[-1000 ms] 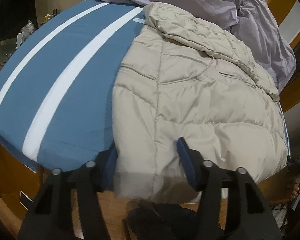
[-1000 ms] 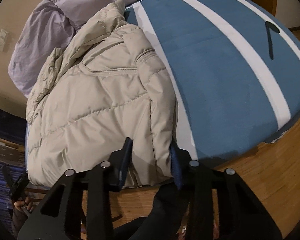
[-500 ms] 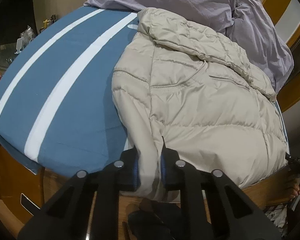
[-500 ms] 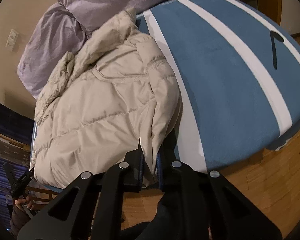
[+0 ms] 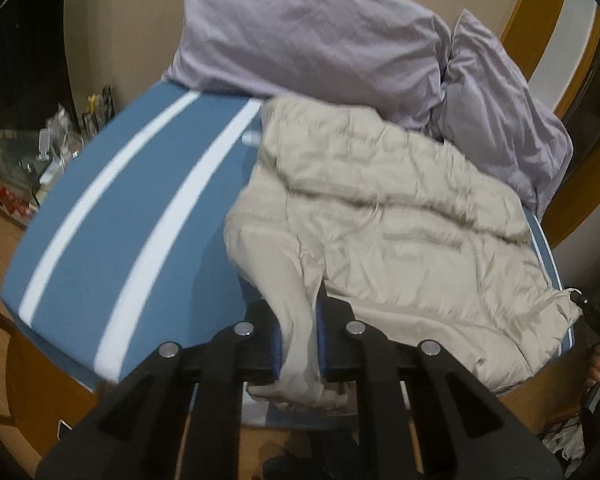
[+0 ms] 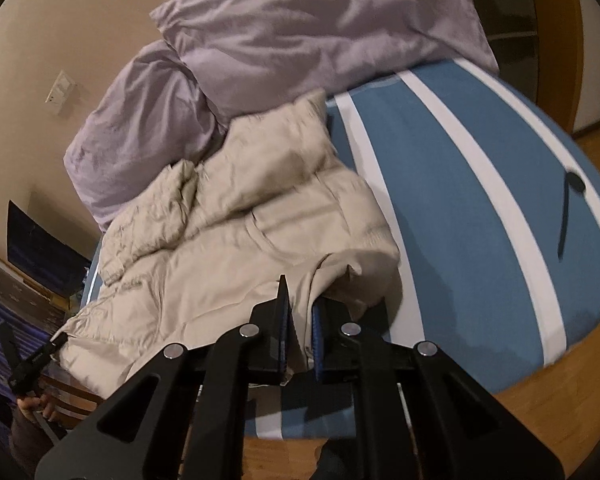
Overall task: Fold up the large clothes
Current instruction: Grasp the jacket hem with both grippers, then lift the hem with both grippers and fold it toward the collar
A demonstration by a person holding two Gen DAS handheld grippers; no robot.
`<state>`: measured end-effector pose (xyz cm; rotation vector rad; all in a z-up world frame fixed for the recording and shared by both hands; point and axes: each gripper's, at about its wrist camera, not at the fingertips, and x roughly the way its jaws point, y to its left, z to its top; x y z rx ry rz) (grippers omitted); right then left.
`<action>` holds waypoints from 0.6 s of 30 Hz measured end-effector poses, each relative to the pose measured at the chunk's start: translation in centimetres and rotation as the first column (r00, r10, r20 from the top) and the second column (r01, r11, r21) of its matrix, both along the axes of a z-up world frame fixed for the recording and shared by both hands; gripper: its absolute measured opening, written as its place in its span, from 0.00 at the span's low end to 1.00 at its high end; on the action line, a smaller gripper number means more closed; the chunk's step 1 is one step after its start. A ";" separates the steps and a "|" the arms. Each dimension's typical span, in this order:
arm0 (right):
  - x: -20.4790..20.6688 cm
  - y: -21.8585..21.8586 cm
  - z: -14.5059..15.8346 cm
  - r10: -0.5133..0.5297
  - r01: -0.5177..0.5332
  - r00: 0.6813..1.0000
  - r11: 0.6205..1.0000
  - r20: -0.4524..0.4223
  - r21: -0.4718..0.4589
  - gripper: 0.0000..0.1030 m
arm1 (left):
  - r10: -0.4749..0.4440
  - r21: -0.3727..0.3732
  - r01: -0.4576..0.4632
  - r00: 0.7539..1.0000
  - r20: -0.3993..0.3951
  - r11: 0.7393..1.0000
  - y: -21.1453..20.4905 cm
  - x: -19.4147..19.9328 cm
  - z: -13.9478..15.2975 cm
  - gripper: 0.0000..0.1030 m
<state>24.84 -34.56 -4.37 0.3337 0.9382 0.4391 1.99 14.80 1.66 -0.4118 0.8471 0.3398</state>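
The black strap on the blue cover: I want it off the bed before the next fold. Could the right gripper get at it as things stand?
Probably not yet. The right gripper is shut on the beige jacket hem, so its jaws are occupied. The black strap itself lies uncovered on the blue cover, off to the jacket's right.

Bed [image 5: 148, 216] with blue cover, white stripes. Two lilac pillows [image 6: 300, 28] piled against beige wall [image 5: 116, 28]. Wall switch plate [image 6: 60, 92] on the left. Wooden floor [image 6: 548, 404]. Cluttered glass shelf [image 5: 24, 152] beside bed. Dim warm light.
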 end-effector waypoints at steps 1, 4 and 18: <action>0.5 0.4 0.5 0.004 -0.004 1.000 1.000 0.012 -0.006 0.09 | 0.003 0.006 -0.003 1.000 0.007 1.000 0.1 0.4 0.5 0.13; 2.4 1.6 2.0 0.014 -0.013 0.999 1.000 0.047 -0.017 0.09 | 0.010 0.024 -0.011 1.000 0.028 1.000 0.7 1.9 2.0 0.13; 14.3 5.7 6.4 0.082 -0.078 0.987 0.996 0.138 -0.034 0.09 | 0.103 0.100 -0.110 0.992 0.075 0.989 4.0 12.3 7.0 0.13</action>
